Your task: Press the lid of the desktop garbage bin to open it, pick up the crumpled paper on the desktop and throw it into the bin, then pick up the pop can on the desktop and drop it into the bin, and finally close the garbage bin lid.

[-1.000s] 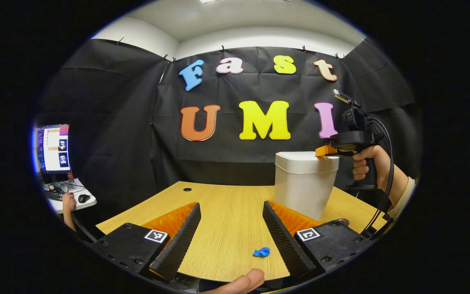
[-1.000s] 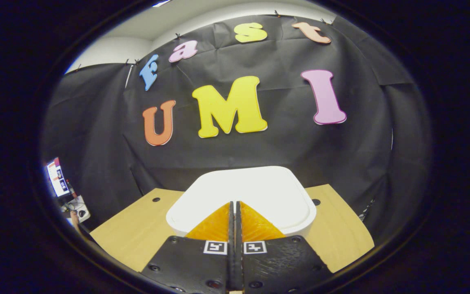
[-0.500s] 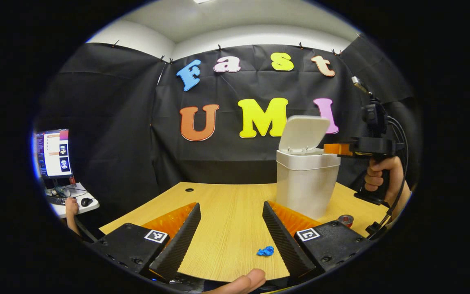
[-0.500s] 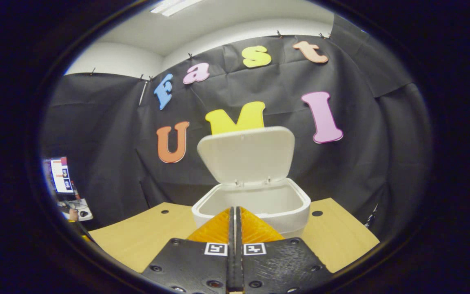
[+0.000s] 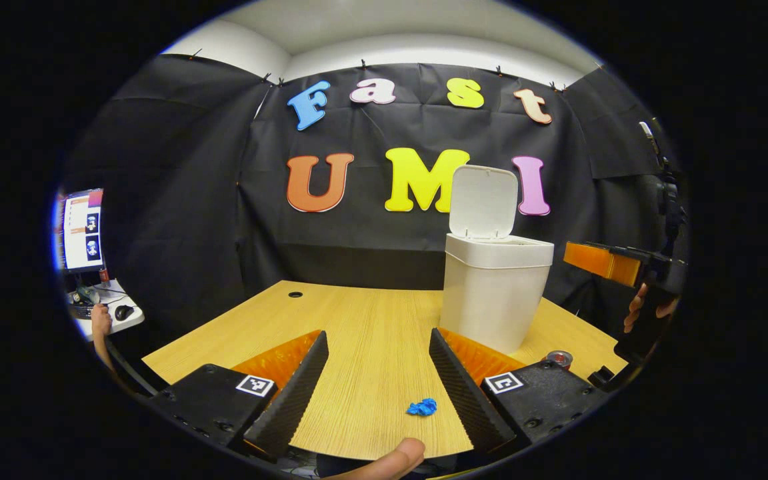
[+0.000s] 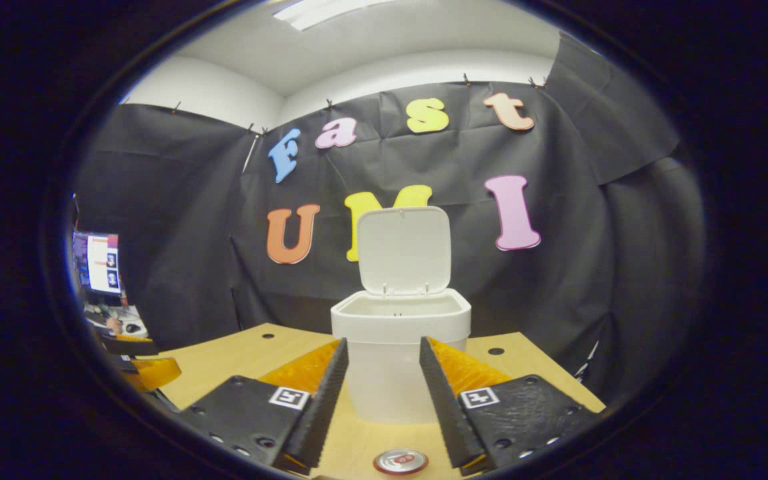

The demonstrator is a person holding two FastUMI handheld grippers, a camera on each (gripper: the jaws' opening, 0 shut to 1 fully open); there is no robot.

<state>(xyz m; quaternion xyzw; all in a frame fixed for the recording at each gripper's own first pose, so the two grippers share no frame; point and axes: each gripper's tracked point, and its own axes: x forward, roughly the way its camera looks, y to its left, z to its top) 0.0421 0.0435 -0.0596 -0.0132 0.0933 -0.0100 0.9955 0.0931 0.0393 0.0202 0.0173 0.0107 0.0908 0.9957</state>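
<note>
The bin point(image 6: 401, 360) stands mid-frame on the counter point(image 5: 364, 347), lid point(image 6: 404, 250) up. The right gripper point(image 6: 376, 400) has wide, empty jaws; the can point(image 6: 401, 461) lies low between them. The left gripper point(image 5: 377, 380) also has wide, empty jaws, the blue paper point(image 5: 422, 407) low between them.

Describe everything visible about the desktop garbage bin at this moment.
The garbage bin is a small white container, plastic by its look, with rounded corners and a thicker collar at the rim. It stands upright on the wooden desk. Its lid is open, hinged at the back edge and standing nearly upright. The part of the inside that shows looks empty. Neither gripper touches it; the right gripper is open in front of it.
</note>
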